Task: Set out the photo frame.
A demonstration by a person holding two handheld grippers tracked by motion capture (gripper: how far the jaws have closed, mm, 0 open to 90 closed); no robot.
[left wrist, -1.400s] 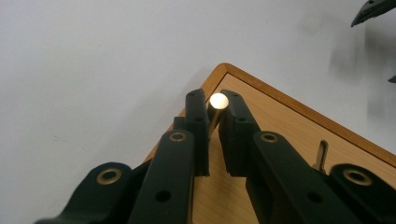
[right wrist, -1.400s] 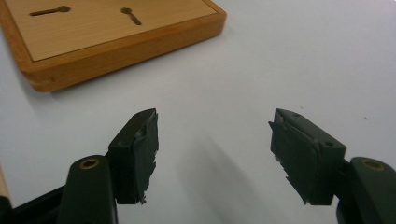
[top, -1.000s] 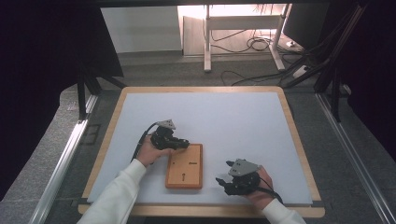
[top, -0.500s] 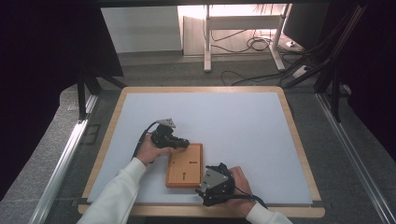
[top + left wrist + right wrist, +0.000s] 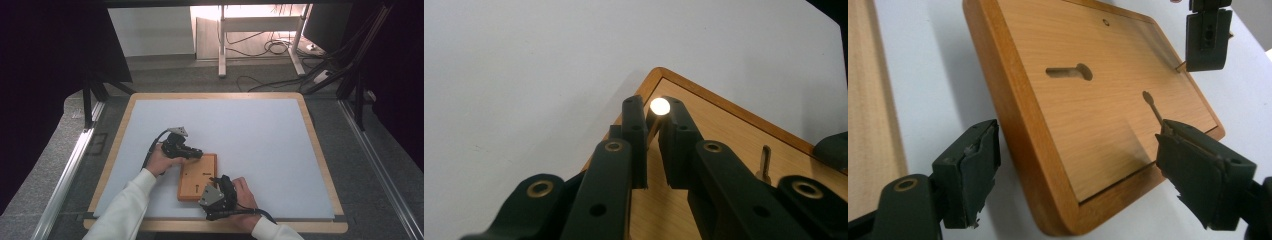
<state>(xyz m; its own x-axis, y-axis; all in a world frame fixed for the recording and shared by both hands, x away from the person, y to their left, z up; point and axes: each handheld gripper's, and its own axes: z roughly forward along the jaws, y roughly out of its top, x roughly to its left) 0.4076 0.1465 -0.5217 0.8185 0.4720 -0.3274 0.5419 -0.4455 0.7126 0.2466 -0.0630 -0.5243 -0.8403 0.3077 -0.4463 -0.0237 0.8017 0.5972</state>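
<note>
Left gripper (image 5: pixel 652 145): jaws nearly together, clamped on a thin upright pin (image 5: pixel 659 107) with a bright round head, standing near the far corner of the wooden board (image 5: pixel 724 135). A second small metal peg (image 5: pixel 765 162) rises from the board nearby.

Right gripper (image 5: pixel 1075 175): jaws wide apart, straddling the near corner of the board (image 5: pixel 1088 100); one jaw over the white mat (image 5: pixel 923 75), the other over the board's edge, contact not discernible. Two keyhole slots (image 5: pixel 1070 72) are cut in the board's face.

High view: board (image 5: pixel 197 175) lies near the front of the mat (image 5: pixel 250 130), between left gripper (image 5: pixel 192 152) and right gripper (image 5: pixel 220 192). The mat is open behind and to the right, bounded by the table's wooden rim (image 5: pixel 320 150).
</note>
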